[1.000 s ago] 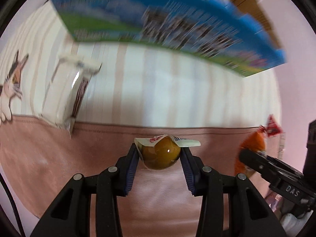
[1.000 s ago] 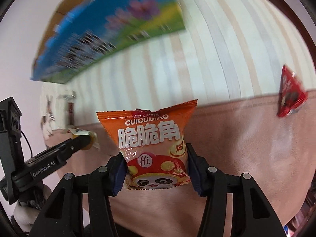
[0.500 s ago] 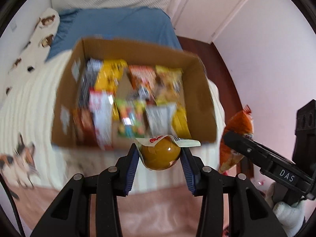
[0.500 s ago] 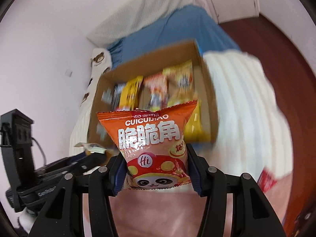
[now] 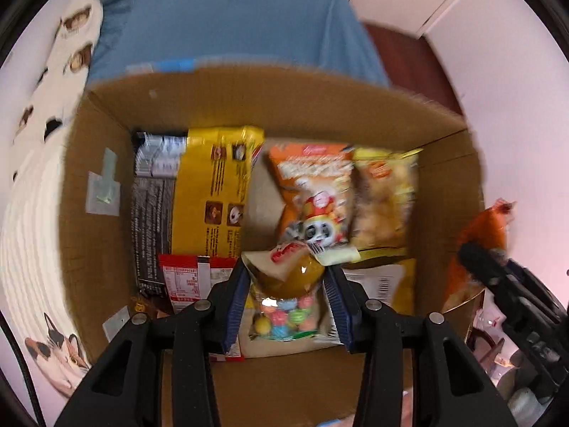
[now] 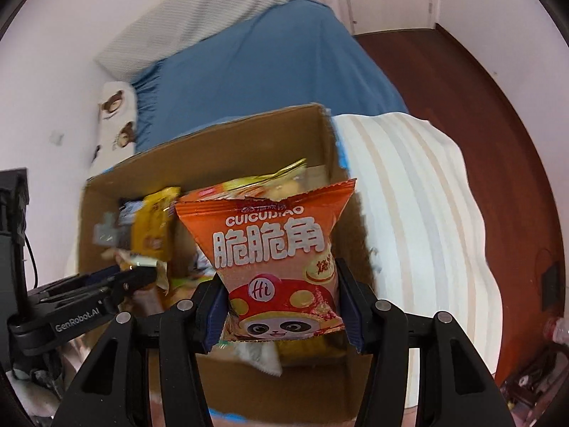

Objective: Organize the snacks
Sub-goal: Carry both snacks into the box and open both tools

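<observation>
My left gripper (image 5: 286,277) is shut on a round amber jelly cup (image 5: 290,275) with a white peel lid, held over the open cardboard box (image 5: 249,96). My right gripper (image 6: 282,302) is shut on an orange snack bag with a panda (image 6: 277,259), held above the box's right side (image 6: 330,163). The box holds several snacks: a yellow pack (image 5: 213,195), an orange panda bag (image 5: 313,192), a candy bag (image 5: 284,316). The right gripper with its orange bag shows at the right in the left wrist view (image 5: 476,238); the left gripper shows at the left in the right wrist view (image 6: 138,277).
The box sits on a bed with a striped cream blanket (image 6: 419,213) and a blue sheet (image 6: 266,67). A pillow with bear prints (image 6: 117,124) lies at the left. Dark wood floor (image 6: 480,106) runs along the right. A cat print (image 5: 60,352) is on the bedding at lower left.
Both grippers have swung up from the blanket and moved forward over the box, each still holding its snack. The box now fills the left wrist view.
</observation>
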`<act>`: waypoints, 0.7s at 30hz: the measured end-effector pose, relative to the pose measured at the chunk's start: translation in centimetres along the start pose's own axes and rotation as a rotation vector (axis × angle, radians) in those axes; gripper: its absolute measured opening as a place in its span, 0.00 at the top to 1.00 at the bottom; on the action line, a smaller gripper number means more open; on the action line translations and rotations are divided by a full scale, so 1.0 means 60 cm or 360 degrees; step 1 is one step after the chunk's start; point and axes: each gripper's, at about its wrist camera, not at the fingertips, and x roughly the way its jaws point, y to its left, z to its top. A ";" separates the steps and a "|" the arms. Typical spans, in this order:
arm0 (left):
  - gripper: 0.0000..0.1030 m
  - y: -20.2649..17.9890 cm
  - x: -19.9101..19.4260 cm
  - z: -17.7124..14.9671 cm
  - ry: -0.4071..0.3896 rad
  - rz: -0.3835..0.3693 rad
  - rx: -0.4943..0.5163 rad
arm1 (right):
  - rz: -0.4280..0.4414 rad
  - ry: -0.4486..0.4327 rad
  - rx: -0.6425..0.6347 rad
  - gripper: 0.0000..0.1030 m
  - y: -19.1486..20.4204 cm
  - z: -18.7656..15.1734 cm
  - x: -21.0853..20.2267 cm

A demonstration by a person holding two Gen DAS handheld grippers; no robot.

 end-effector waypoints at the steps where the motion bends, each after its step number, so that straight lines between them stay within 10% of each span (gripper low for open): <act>1: 0.61 0.004 0.011 0.008 0.0026 0.0017 -0.0011 | 0.0002 0.0012 0.0002 0.25 0.000 0.005 0.010; 6: 0.34 0.004 0.019 0.025 -0.0049 0.0138 0.0054 | -0.0022 0.0045 -0.0030 0.09 0.004 0.010 0.032; 21: 0.04 -0.004 -0.063 -0.061 -0.0308 0.0188 0.0130 | -0.0129 -0.0059 -0.0181 0.02 0.030 -0.041 -0.015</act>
